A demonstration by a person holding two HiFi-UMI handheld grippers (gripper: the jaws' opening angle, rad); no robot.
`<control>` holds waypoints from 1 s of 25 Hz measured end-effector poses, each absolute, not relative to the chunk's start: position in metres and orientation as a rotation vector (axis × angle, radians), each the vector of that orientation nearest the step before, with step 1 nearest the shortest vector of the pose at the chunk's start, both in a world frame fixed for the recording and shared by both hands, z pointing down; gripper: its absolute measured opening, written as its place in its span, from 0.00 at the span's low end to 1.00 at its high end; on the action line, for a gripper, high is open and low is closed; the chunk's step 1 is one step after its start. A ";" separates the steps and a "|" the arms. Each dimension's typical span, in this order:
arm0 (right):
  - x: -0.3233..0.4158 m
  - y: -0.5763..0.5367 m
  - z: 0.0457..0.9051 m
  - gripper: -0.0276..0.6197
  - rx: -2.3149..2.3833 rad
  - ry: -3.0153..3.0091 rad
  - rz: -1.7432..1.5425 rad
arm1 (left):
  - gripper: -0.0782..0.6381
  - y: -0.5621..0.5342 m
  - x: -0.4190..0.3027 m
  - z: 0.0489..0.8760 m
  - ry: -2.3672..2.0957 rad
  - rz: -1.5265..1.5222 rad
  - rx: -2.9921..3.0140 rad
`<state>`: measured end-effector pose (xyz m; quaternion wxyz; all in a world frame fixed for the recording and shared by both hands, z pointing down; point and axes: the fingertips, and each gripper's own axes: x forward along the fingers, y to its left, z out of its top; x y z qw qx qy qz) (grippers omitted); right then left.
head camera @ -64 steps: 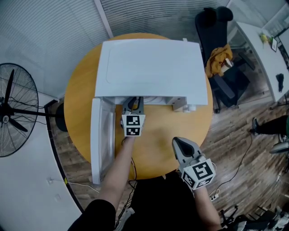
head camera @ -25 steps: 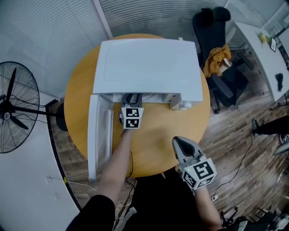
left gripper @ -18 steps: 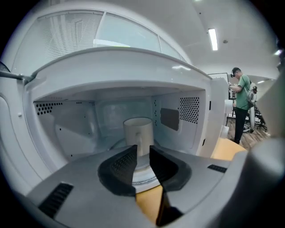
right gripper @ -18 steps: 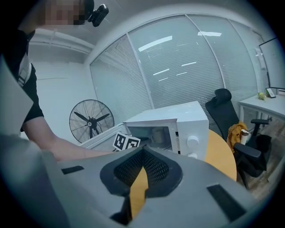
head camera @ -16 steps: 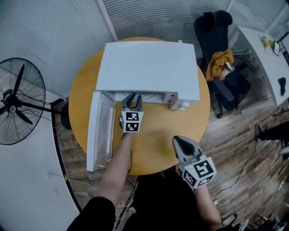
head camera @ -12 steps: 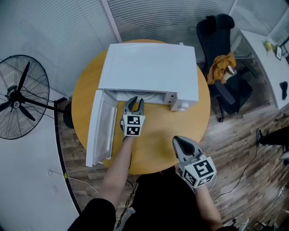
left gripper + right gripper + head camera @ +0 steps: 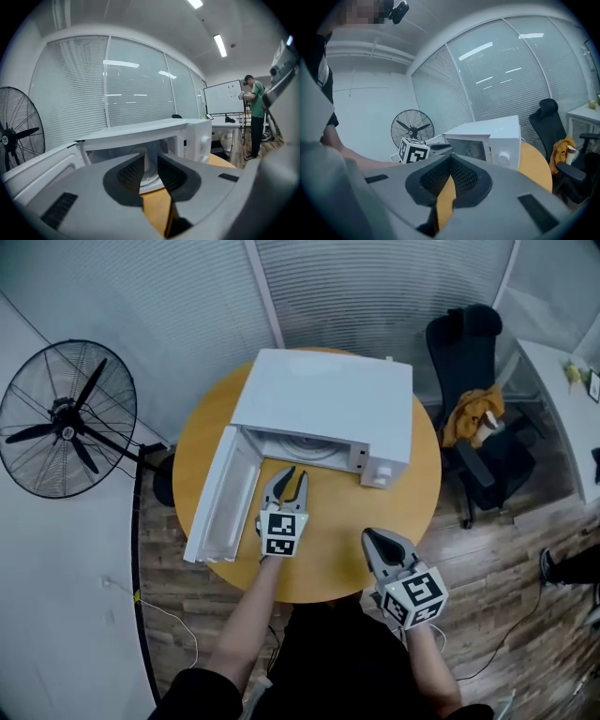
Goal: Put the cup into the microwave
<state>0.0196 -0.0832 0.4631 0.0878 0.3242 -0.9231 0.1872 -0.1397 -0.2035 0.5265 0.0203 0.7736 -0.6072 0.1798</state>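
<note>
A white microwave stands on a round wooden table with its door swung open to the left. A white cup stands inside on the turntable and also shows through the opening in the right gripper view. My left gripper hangs over the table just in front of the opening, open and empty, apart from the cup. Nearer the table's front edge, my right gripper is shut with nothing in it, right of the left one.
A standing fan is left of the table. A black office chair with an orange cloth is at the right. In the left gripper view, a person stands far off by a whiteboard. The microwave's knob juts out at its front right.
My left gripper has drawn back out of the microwave toward me with its jaws open, and the cup stays inside. The right gripper has kept still. The head view has shifted.
</note>
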 end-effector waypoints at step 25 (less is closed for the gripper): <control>0.008 -0.075 0.442 0.06 0.815 -2.855 0.439 | 0.20 -0.071 -0.108 0.422 -1.944 0.196 2.325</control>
